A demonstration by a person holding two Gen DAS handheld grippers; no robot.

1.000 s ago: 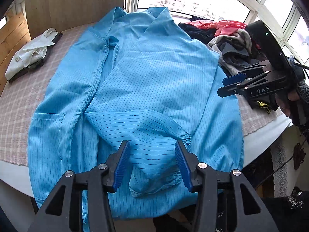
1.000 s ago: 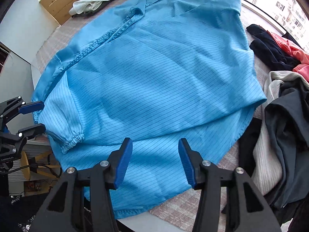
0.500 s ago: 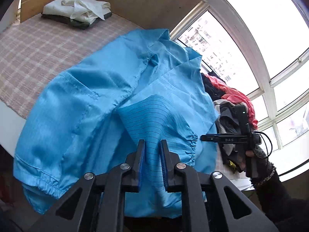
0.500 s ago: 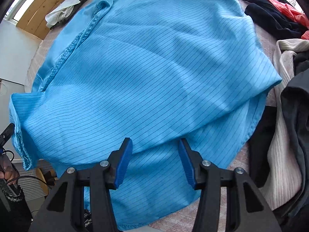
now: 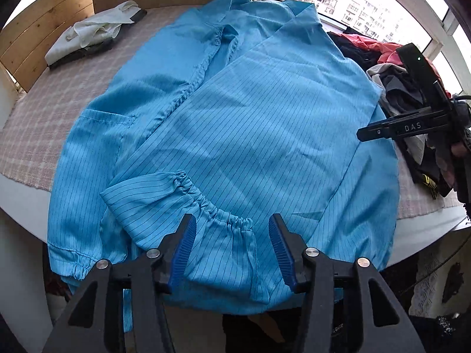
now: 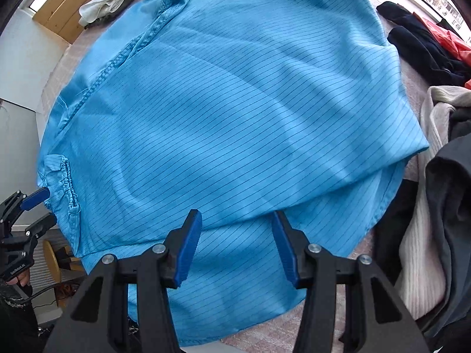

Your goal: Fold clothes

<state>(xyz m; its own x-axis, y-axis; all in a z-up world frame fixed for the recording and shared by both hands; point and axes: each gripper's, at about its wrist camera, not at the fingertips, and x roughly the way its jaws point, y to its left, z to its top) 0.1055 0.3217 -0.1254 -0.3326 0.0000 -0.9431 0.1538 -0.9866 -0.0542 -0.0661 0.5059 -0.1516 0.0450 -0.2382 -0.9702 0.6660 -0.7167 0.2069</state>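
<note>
I am watching the blue striped coat [image 5: 265,123] lying spread over the checked table cover [image 5: 38,135]. My left gripper [image 5: 232,247] is opening above the folded sleeve's elastic cuff [image 5: 206,203], gripping nothing; my right gripper [image 6: 235,241] is hovering, jaws apart, over the hem.

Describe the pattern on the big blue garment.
Light blue garment with thin dark pinstripes, clearest in the right wrist view.

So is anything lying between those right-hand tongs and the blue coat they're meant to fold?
Nothing visible. The right tongs hang open directly over the blue coat, with only air between. The pile of other clothes sits off to the side, not in the path.
</note>
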